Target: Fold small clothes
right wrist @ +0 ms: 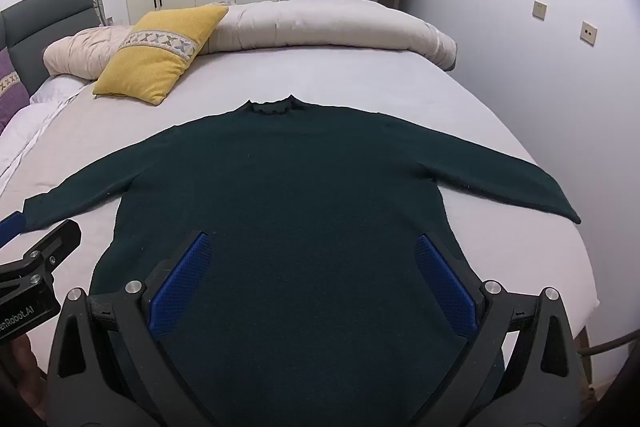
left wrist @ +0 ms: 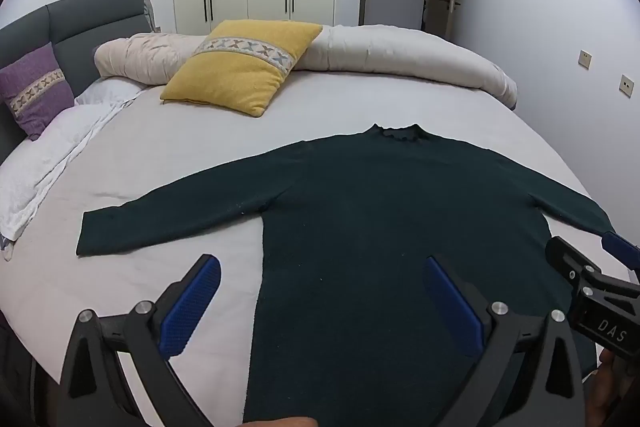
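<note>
Both sets of jaws stand spread wide and grasp nothing: my left gripper (left wrist: 320, 301) hovers over the near left edge of the sweater's body, my right gripper (right wrist: 320, 277) over the middle of its lower body, and neither touches the knit so far as I can tell.

Taking the dark green sweater (right wrist: 296, 211) as my landmark, it lies flat and face up on the bed (right wrist: 360, 79), collar away from me, hem nearest me. Its left sleeve (left wrist: 168, 215) stretches out over the sheet, cuff well clear of the body; its right sleeve (right wrist: 512, 183) does the same on the other side. Well beyond the collar sits a yellow pillow (right wrist: 156, 55), with a rolled duvet (right wrist: 340, 23) behind it.

I judge that folding has not begun: the garment is only spread out. Next I should probably go to a sleeve, likely the left cuff, lower the jaws onto its edge, pinch both layers, and carry it across the chest without dragging the body out of square.
</note>
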`<action>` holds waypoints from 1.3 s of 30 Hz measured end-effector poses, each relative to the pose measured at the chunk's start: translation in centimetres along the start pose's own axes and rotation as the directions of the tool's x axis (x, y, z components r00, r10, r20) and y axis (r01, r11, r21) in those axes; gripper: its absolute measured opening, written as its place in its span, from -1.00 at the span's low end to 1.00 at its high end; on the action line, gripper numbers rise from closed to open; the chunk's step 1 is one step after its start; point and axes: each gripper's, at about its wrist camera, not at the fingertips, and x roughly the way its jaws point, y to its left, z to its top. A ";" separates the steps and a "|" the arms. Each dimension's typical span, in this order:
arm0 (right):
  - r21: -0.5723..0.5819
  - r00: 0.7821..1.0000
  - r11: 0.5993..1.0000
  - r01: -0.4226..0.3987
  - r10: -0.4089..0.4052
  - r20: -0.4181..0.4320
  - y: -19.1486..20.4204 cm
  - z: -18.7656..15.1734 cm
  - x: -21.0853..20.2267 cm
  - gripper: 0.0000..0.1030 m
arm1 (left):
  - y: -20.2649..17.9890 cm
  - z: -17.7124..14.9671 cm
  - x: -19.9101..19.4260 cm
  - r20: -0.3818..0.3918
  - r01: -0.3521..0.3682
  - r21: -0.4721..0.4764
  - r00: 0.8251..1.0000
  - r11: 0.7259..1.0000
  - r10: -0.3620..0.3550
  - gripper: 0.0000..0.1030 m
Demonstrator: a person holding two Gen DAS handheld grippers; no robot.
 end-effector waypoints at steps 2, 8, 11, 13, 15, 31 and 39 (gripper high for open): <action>-0.007 1.000 1.000 0.007 -0.007 0.003 0.1 0.0 0.0 0.99 | 0.0 0.0 0.0 0.009 -0.005 0.007 1.000 1.000 0.005 1.00; -0.006 1.000 1.000 0.007 -0.007 0.002 0.0 0.0 -0.1 0.99 | 0.0 0.0 0.0 0.002 0.005 -0.001 1.000 1.000 -0.005 1.00; -0.005 1.000 1.000 0.007 -0.007 -0.003 -0.3 0.3 -0.1 0.99 | 0.1 0.1 -0.2 0.001 0.005 0.000 1.000 1.000 -0.005 1.00; -0.003 1.000 1.000 0.006 -0.006 -0.005 -0.5 0.3 0.0 0.99 | 0.1 0.1 -0.2 0.001 0.005 -0.002 1.000 1.000 -0.005 1.00; -0.009 1.000 1.000 0.010 -0.010 -0.001 -0.3 0.3 -0.1 0.99 | 0.1 0.1 -0.2 0.001 0.006 -0.002 1.000 1.000 -0.006 1.00; -0.015 1.000 1.000 0.017 -0.017 0.001 0.2 -0.2 -0.1 0.99 | 0.7 -0.2 -0.3 -0.002 0.006 -0.005 1.000 1.000 -0.006 1.00; -0.015 1.000 1.000 0.019 -0.019 0.002 0.3 -0.2 -0.1 0.99 | 0.6 -0.7 -0.1 -0.005 0.003 -0.010 1.000 1.000 -0.004 1.00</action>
